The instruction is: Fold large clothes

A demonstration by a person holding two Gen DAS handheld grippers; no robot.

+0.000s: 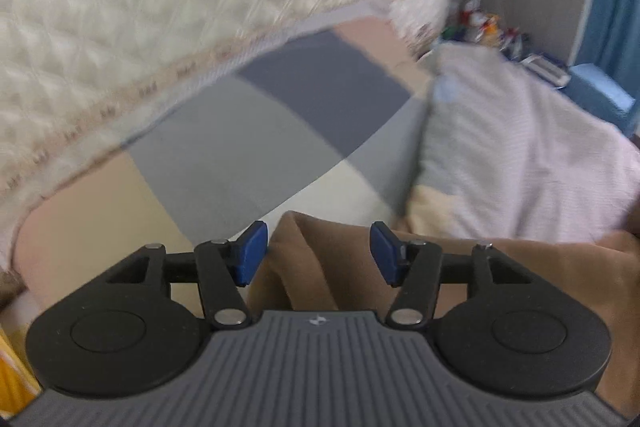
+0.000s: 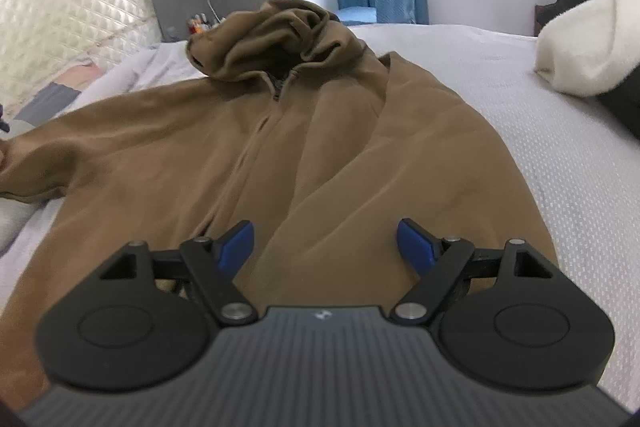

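The brown hoodie point(image 2: 304, 131) lies spread front-up on the white-covered bed point(image 2: 540, 131), its sleeve end point(image 1: 304, 259) between the parted, untouching pads of the left tongs point(image 1: 318, 253), while the right tongs point(image 2: 325, 247) hang open above its hem.

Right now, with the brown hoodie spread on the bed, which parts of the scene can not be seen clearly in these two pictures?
- Hoodie bottom hem: right wrist view, covered by the right hand-held gripper.
- Its far sleeve end: right wrist view, cut off by the picture's left edge.
- Quilted headboard: left wrist view, smeared by motion blur.
- Small colourful items beyond the bed: left wrist view, too small and blurred to name.
- Brown fabric between the left hand-held gripper pads: which hoodie part, unclear.
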